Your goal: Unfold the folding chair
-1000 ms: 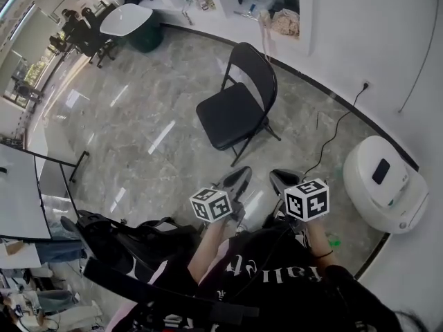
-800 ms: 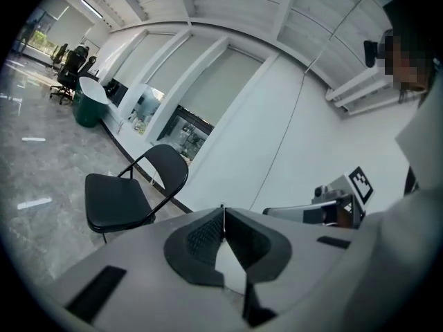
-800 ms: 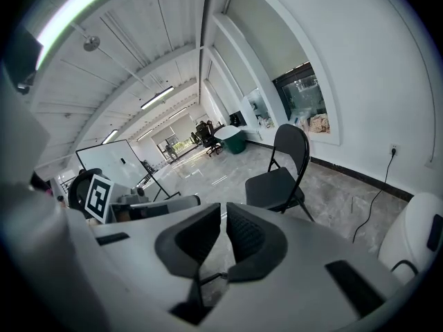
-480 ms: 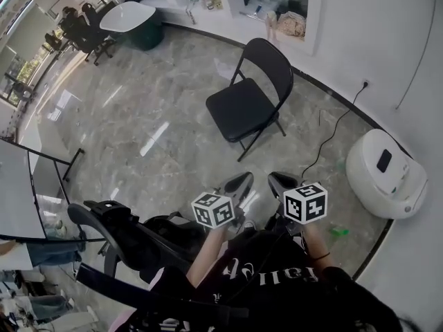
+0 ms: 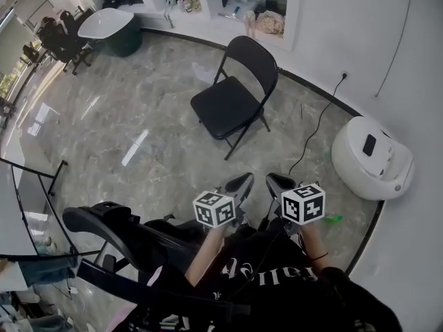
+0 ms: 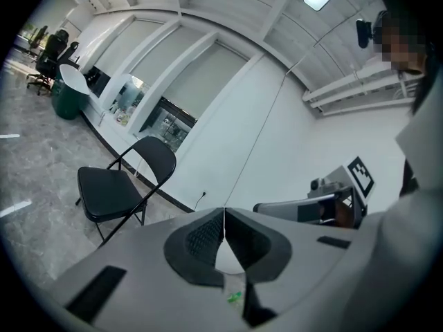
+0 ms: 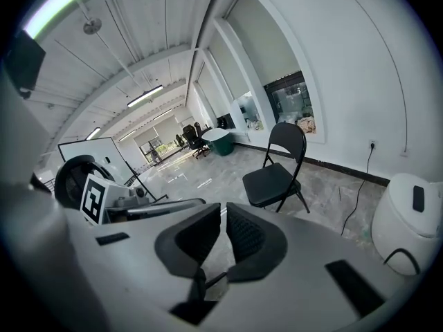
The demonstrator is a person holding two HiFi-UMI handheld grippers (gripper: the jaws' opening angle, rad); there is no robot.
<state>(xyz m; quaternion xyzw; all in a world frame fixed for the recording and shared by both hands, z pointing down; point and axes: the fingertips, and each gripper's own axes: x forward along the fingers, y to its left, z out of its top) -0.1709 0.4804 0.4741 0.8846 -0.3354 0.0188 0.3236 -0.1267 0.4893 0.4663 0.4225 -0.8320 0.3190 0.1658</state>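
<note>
The black folding chair (image 5: 225, 106) stands unfolded on the marble floor, its seat down and its back toward the white wall. It also shows in the left gripper view (image 6: 111, 189) and the right gripper view (image 7: 273, 178). Both grippers are held close to the person's body, well short of the chair and side by side. My left gripper (image 5: 237, 184) is shut, its pads (image 6: 208, 234) together with nothing between them. My right gripper (image 5: 279, 183) has its jaws almost together, leaving a thin slit, and holds nothing (image 7: 223, 216).
A white rounded appliance (image 5: 374, 158) sits on the floor at the right by the wall. A black cable (image 5: 315, 133) runs from the wall socket across the floor. A black office chair (image 5: 104, 227) is at lower left, beside the person. A round table (image 5: 111, 23) stands far back left.
The person has shifted across the floor with both grippers. The office chair has come further into view at lower left. The folding chair has not moved and both jaws look the same.
</note>
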